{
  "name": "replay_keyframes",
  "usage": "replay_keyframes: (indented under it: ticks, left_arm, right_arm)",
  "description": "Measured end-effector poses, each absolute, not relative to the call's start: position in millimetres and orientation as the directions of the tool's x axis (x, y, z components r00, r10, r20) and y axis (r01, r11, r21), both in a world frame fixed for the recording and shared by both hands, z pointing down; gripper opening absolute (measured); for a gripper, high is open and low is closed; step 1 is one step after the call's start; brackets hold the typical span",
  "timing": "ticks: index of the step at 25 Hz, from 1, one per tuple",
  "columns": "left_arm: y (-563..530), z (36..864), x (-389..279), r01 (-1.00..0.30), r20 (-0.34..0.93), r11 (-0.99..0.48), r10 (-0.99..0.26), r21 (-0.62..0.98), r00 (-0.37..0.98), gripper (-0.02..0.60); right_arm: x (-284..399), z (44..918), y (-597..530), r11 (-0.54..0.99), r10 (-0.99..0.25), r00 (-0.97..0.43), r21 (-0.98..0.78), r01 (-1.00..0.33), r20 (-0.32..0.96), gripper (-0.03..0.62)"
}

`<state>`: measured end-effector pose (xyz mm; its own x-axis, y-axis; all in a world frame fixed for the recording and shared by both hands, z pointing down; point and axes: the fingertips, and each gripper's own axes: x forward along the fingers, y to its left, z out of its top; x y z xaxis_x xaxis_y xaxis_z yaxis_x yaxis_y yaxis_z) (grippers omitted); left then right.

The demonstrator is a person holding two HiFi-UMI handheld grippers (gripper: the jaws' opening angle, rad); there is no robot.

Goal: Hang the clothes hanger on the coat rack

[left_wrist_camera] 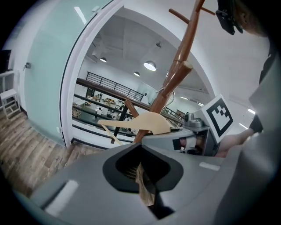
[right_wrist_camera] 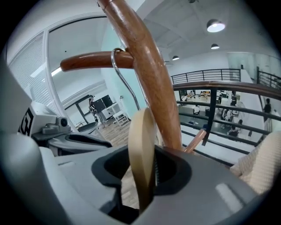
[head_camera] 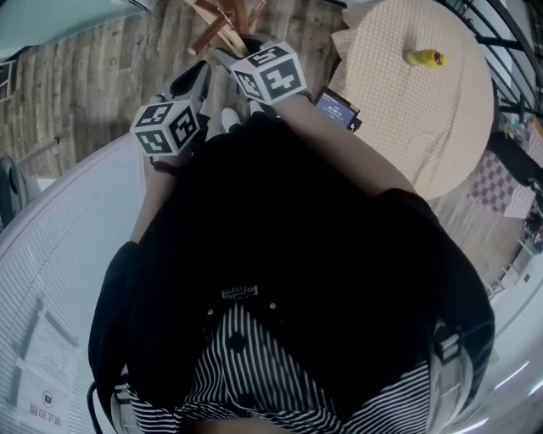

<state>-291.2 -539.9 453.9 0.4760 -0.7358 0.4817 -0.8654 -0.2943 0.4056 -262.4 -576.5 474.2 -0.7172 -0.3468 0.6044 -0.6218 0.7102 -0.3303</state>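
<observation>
The brown wooden coat rack pole (right_wrist_camera: 151, 74) rises right in front of my right gripper (right_wrist_camera: 142, 176), with a peg (right_wrist_camera: 88, 60) sticking out to the left. The hanger's metal hook (right_wrist_camera: 117, 66) loops over that peg. The pale wooden hanger (right_wrist_camera: 141, 154) stands edge-on between my right jaws, with a gap on its left side. In the left gripper view, one hanger arm (left_wrist_camera: 136, 123) crosses the pole (left_wrist_camera: 175, 74). My left gripper (left_wrist_camera: 142, 176) is shut on a tan wooden piece (left_wrist_camera: 145, 191), apparently the hanger's near end. Both grippers sit close together by the rack's feet (head_camera: 222, 21).
A round table with a beige cloth (head_camera: 424, 127) stands to the right, with a small yellow object (head_camera: 424, 58) on it. A dark device (head_camera: 337, 108) lies at its edge. A curved white frame and glass wall (left_wrist_camera: 66, 88) are on the left, and a railing (right_wrist_camera: 210, 83) is behind the rack.
</observation>
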Motion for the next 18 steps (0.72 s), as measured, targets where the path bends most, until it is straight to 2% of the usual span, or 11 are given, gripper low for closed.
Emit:
replay_keyframes:
  ticks: [12,18]
  left_arm:
    - [-536,405,-296,-0.859,0.403,-0.331,-0.777,0.391,0.483,-0.002]
    - [-538,390,-277,-0.844,0.371,-0.387,-0.771,0.372,0.517,-0.002]
  right_arm:
    - [-236,447,-576,0.694,-0.428,-0.704,-0.293,-0.658,0.567,0.150]
    - [-217,424,-580,0.659,-0.521,-0.682,-0.266,-0.704,0.513,0.150]
